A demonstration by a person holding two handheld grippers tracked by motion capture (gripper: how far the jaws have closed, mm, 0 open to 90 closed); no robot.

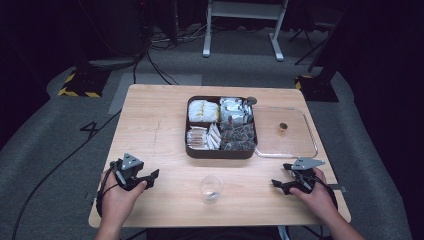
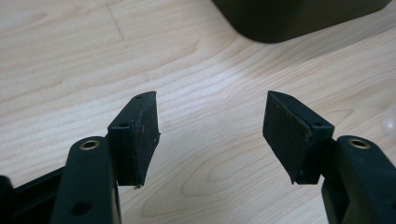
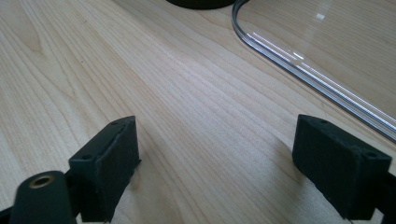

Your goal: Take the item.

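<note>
Where grey carpet [image 1: 60, 125] spreads, the wooden table [image 1: 155, 125] stands.

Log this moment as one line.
left gripper: open, empty | right gripper: open, empty | clear cup: upright between them | tray: lid off

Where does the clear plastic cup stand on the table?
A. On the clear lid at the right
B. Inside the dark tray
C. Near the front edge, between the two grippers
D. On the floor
C: the clear plastic cup stands on the table between the left gripper and right gripper, in front of the dark tray.
</note>
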